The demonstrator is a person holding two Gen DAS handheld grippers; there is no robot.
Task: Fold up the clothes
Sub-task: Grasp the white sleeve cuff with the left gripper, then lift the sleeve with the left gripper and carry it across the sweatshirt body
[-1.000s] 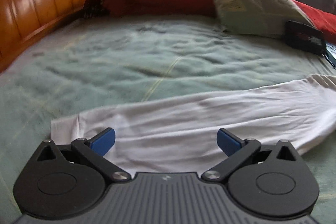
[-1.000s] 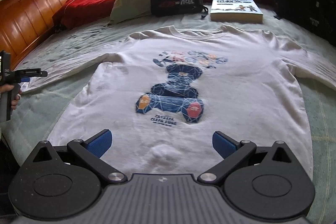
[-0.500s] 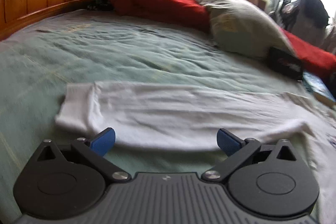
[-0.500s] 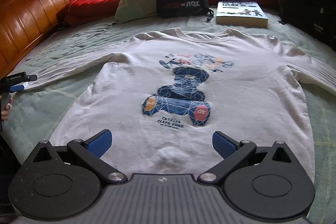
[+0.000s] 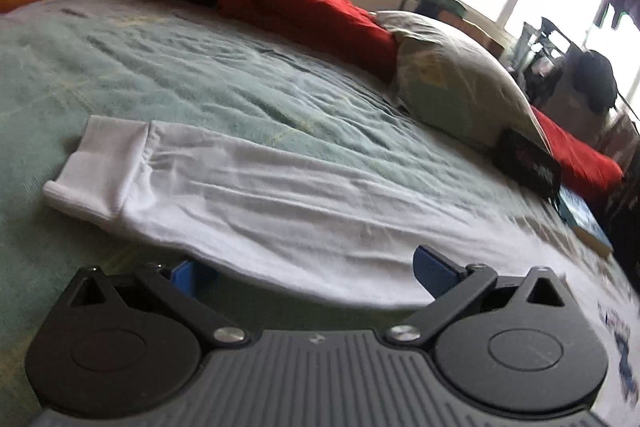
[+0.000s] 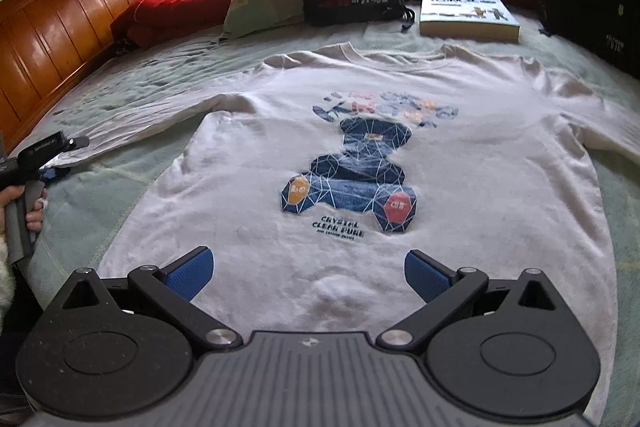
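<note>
Sweatshirt [image 6: 440,187]: white, spread flat, print up, on green bedspread [image 5: 180,67].
Sleeve [image 5: 260,195]: stretched sideways, cuff outermost.
Left gripper [image 5: 312,273]: jaws apart, low beside sleeve edge.
Right gripper [image 6: 308,273]: jaws apart, above hem.
Advice: pinch near cuff, fold sleeve across chest.

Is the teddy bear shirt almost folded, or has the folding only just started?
Only just started. Done: the white shirt lies spread flat on the bed, print up, with no fold in it. In hand: nothing; the left hand-held gripper is open beside the sleeve, and the right hand-held gripper is open over the hem. Left: every fold.
</note>
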